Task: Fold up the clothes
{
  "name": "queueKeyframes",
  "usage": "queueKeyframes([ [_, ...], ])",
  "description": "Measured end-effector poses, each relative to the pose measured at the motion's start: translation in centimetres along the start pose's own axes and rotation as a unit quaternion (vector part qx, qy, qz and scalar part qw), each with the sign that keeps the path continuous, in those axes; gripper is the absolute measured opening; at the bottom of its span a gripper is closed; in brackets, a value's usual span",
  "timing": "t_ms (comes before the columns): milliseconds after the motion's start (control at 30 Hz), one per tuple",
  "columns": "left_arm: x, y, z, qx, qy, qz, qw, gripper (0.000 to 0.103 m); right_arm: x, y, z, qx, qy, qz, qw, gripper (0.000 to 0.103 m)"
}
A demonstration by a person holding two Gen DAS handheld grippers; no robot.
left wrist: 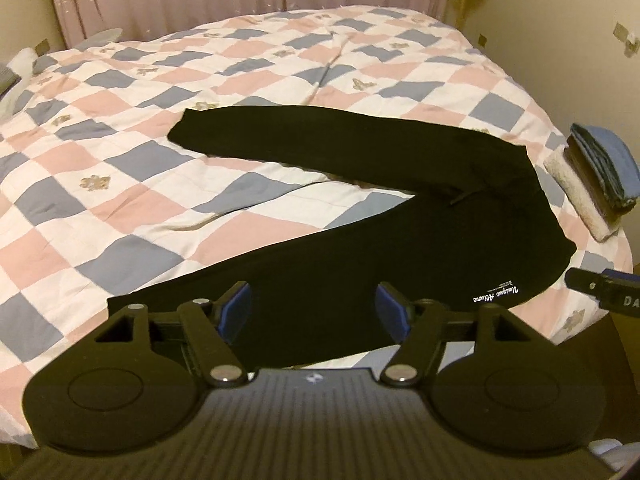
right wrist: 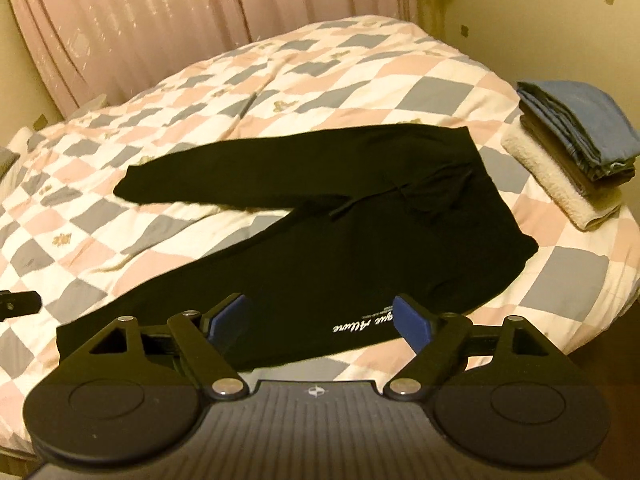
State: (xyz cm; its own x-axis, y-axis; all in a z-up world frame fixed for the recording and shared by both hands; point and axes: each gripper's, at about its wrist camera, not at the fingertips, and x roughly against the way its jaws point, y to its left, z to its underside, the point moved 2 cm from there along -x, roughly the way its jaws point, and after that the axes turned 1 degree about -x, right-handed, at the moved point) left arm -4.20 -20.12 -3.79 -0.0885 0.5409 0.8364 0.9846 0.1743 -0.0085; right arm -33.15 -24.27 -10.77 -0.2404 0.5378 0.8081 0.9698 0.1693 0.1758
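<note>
Trousers [left wrist: 360, 248] lie beneath both spread grippers [left wrist: 314, 306] [right wrist: 320, 318] (untouched).

One pair of black trousers [right wrist: 320, 240] before me, two legs splayed; one bed [right wrist: 460, 80]; one checked quilt [right wrist: 100, 216]; one stack of folded clothes [right wrist: 568, 148], roughly three items, exact number unclear; my two grippers, left [left wrist: 314, 312] and right [right wrist: 320, 322]; one curtain [right wrist: 160, 20].

Left hand-held gripper [left wrist: 314, 304] and right hand-held gripper [right wrist: 320, 316] gape wide.
</note>
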Motion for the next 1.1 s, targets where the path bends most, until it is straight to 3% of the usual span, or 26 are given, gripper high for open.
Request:
queueKeyframes([
  [267, 1.9, 0.5, 1.5, 0.002, -0.006, -0.016, 0.9999, 0.066, 0.6, 1.4, 0.9, 0.027, 0.011, 0.000, 1.000, 0.090],
  [700, 0.0, -0.9, 4.2, -0.045, 0.028, -0.031, 0.9981, 0.069, 1.0, -1.9, 4.8, -0.030, 0.047, 0.045, 0.997, 0.093],
  [1100, -0.7, -0.8, 4.8, -0.046, 0.043, -0.039, 0.9973, 0.072, 0.6, -2.5, 4.9, -0.035, 0.058, 0.049, 0.997, 0.099],
])
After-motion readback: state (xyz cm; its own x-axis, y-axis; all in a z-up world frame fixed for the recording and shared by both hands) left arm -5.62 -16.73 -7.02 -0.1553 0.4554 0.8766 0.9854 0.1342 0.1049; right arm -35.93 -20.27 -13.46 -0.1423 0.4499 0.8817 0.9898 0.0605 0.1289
